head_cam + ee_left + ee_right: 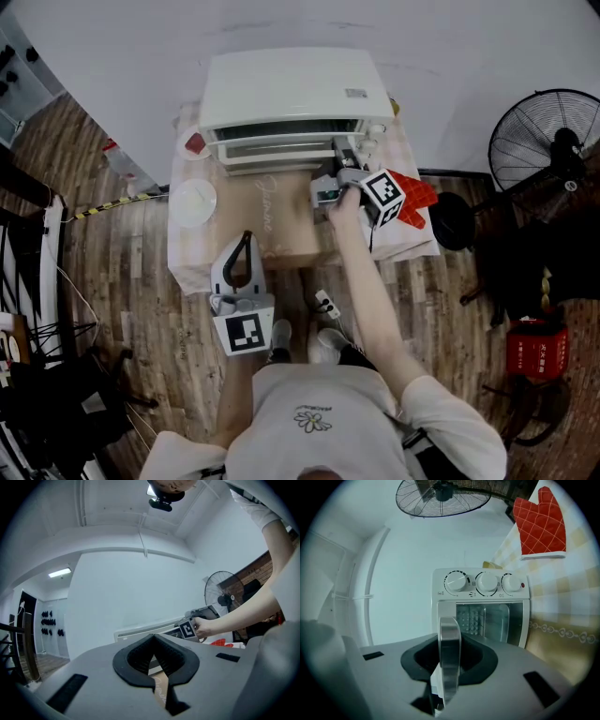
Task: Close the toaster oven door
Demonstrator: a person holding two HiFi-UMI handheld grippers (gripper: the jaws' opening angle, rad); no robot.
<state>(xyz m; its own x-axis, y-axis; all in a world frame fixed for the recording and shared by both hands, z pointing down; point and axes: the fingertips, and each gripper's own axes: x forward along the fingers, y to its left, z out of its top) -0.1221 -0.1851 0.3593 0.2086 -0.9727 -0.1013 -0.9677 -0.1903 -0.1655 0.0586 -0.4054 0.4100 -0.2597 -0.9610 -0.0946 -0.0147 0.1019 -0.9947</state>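
Observation:
The white toaster oven (291,89) stands at the back of the small table, with its front toward me. In the right gripper view its three knobs (486,582) and open cavity (487,620) show, so the door is away from the front. My right gripper (339,161) is at the oven's front right, shut on the shiny metal door handle (450,658), which runs between the jaws. My left gripper (246,239) hangs over the table's near edge with jaws shut and nothing in them. Its own view looks past the closed tips (153,639) toward the oven (140,631).
A red oven mitt (412,197) lies on the checked cloth to the right of the oven. On the left are a white plate (194,202) and a small red-topped cup (195,143). A standing fan (548,141) is on the floor at the right.

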